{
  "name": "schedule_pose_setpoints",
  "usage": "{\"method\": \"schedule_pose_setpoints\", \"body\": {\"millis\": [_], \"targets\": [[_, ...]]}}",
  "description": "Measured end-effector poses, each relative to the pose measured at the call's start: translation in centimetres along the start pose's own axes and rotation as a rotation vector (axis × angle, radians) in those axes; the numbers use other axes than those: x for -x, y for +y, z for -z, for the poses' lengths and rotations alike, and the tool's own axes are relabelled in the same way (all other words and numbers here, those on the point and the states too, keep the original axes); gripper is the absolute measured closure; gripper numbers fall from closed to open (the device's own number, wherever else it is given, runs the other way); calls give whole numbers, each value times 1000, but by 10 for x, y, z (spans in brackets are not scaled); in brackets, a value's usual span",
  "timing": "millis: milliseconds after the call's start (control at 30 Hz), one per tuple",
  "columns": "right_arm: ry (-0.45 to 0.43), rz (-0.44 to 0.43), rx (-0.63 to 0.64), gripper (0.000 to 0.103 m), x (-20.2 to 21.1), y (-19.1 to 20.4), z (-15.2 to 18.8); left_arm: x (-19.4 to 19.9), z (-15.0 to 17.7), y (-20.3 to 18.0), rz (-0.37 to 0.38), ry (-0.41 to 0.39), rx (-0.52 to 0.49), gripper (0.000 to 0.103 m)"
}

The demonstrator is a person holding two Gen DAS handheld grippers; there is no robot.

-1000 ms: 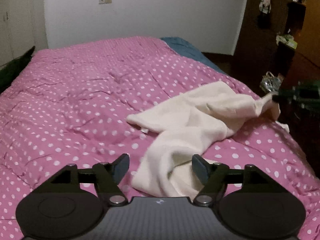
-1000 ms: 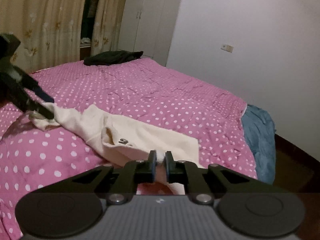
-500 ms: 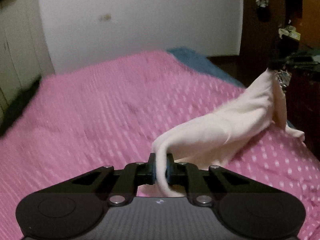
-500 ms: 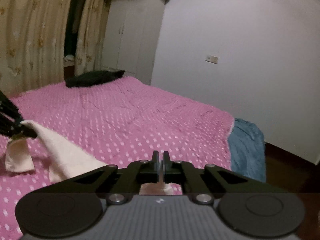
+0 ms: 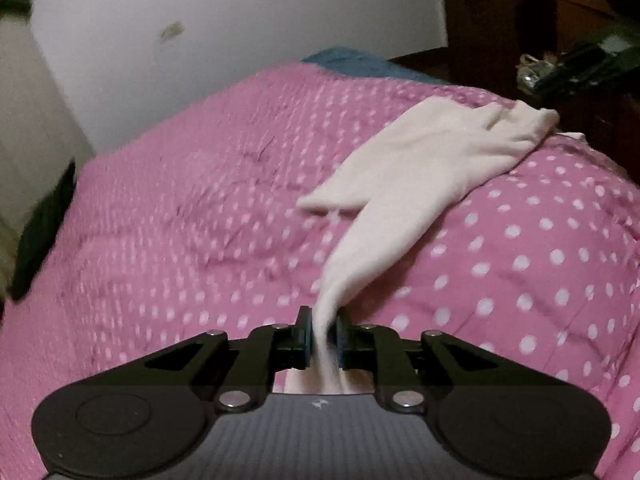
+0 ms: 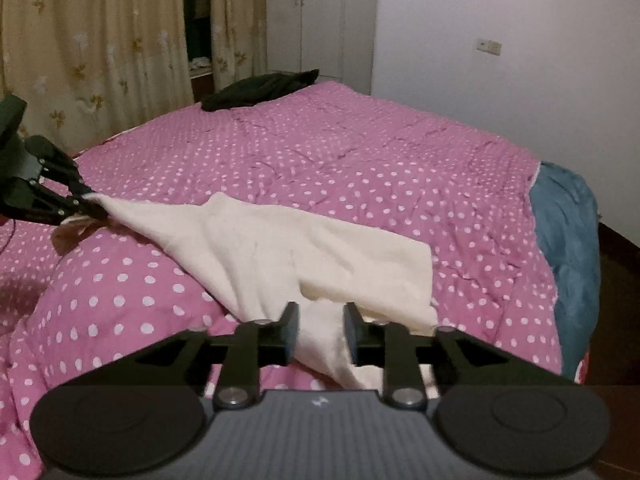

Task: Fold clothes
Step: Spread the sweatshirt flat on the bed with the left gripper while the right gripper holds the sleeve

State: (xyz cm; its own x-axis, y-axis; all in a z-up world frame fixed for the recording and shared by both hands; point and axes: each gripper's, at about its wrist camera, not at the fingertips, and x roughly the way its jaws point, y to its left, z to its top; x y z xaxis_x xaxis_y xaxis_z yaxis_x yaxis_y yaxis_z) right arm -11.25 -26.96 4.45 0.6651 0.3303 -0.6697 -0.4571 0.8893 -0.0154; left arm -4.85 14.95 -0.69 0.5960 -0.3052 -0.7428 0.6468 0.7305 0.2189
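Observation:
A cream garment (image 6: 256,248) lies stretched across the pink polka-dot duvet (image 6: 360,152). My left gripper (image 5: 322,332) is shut on one end of it, and the cloth (image 5: 404,184) runs away from it to the upper right. In the right wrist view the left gripper (image 6: 94,205) pinches that corner at the far left, just above the bed. My right gripper (image 6: 321,328) is open near the bed's near edge. The garment's other end lies loose between its fingers, and neither pad presses on it.
A black garment (image 6: 260,90) sits at the bed's far corner. A blue blanket (image 6: 568,248) hangs over the right edge. Curtains (image 6: 100,40) and a white wardrobe (image 6: 320,20) stand behind the bed. Dark furniture (image 5: 520,20) lies beyond the bed in the left wrist view.
The left gripper closed on the garment's end. Both grippers lifted the cloth, then lowered it stretched out over the duvet. The right gripper has opened and let go of its end.

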Motion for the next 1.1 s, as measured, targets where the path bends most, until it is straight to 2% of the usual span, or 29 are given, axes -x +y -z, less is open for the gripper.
{"method": "schedule_pose_setpoints", "body": {"millis": [33, 67, 167, 233, 333, 400, 433, 533, 567, 600, 767, 800, 833, 933, 1100], "targets": [[0, -4, 3, 61, -1, 0, -2, 3, 2, 6, 0, -6, 21, 86], [1, -2, 19, 57, -3, 1, -4, 7, 1, 13, -8, -19, 51, 85], [30, -7, 44, 54, -16, 1, -5, 21, -14, 27, -26, -80, 114, 82], [52, -19, 43, 52, -25, 0, -2, 26, -28, 28, -15, -131, 139, 70], [93, 12, 34, 51, -40, -2, 3, 19, -49, 19, 25, -180, 146, 57], [107, 13, -5, 51, -43, -6, 6, 4, -62, 4, 59, -178, 116, 55], [114, 13, -24, 51, -45, -9, 8, -3, -69, -4, 76, -176, 101, 50], [120, -4, -58, 54, -46, -14, 11, -36, -84, -19, 138, -126, 80, 46], [124, -10, -63, 62, -46, -14, 12, -46, -89, -23, 153, -109, 77, 46], [128, -17, -68, 64, -47, -15, 12, -56, -92, -27, 166, -87, 76, 46], [136, -37, -95, 65, -46, -17, 14, -76, -88, -29, 212, -35, 87, 49], [139, -42, -103, 65, -45, -18, 14, -76, -86, -27, 222, -29, 84, 58], [139, -46, -111, 65, -45, -19, 15, -77, -85, -28, 233, -29, 83, 73], [138, -52, -126, 64, -43, -20, 17, -74, -83, -31, 240, -40, 71, 86], [136, -58, -144, 63, -40, -23, 20, -68, -76, -37, 234, -57, 31, 87]]}}
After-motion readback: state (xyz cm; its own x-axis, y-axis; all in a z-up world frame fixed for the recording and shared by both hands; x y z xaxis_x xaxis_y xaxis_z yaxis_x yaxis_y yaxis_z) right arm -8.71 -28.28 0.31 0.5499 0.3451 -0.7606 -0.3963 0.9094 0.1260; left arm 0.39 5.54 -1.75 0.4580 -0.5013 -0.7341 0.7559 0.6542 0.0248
